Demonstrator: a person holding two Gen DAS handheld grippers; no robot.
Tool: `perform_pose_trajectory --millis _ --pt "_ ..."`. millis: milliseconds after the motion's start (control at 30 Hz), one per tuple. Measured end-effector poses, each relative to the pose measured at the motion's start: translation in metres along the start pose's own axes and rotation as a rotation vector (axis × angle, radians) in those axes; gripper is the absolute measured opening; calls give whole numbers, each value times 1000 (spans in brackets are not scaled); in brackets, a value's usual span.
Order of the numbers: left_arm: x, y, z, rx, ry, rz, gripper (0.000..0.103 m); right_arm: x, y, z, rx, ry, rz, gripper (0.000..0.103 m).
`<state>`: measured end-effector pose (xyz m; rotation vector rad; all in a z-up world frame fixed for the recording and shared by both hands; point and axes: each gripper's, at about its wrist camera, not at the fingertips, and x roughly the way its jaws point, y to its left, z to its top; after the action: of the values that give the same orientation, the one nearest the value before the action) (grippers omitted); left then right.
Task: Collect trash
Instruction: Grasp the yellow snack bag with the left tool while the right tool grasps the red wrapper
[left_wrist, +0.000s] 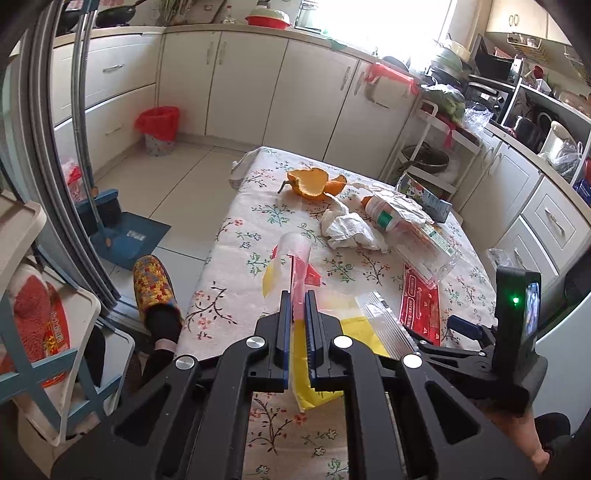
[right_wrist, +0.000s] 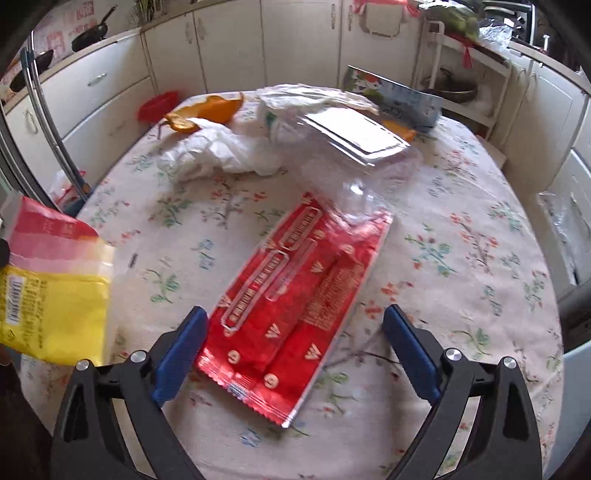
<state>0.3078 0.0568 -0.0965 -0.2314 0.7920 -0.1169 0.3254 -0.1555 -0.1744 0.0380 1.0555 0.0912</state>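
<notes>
Left tongs (left_wrist: 298, 295) pinch a yellow-red-clear bag (left_wrist: 295, 266) — right tongs (right_wrist: 295, 314) gape empty.

A floral-clothed surface (right_wrist: 461, 221) carries orange peel (left_wrist: 314, 182), crumpled white tissue (left_wrist: 351, 229), a crushed clear bottle (left_wrist: 391, 216), a clear plastic tray (right_wrist: 354, 140), a milk carton (right_wrist: 399, 98) and a flat red wrapper (right_wrist: 295, 314).

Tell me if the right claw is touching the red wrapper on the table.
Cannot tell. In the right wrist view the right claw stands wide open over the red wrapper, its left finger overlapping the wrapper's edge, but neither contact nor a gap shows plainly.
</notes>
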Motion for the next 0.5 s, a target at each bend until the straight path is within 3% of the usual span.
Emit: perform_pose_trajectory --millis 33,67,133,167,200,300,500 --pt "-1 1 0 1 -3 3 7 1 1 1 -7 -8 -4 84" --pt "-2 3 0 1 -5 3 7 0 1 3 -21 -24 6 71" --pt "-3 5 1 0 -5 1 7 -2 -1 4 -34 -36 18 44" --pt "-3 5 1 0 -5 0 7 -3 -3 5 -38 -36 22 24" --pt "-4 5 1 0 -5 -2 7 -3 -5 4 -42 -32 31 13" --pt "-9 3 -1 0 -8 -10 7 -8 -15 1 -19 -19 92 7" --pt "-28 -4 -8 13 -20 -29 7 -39 -38 -17 89 -7 278 6"
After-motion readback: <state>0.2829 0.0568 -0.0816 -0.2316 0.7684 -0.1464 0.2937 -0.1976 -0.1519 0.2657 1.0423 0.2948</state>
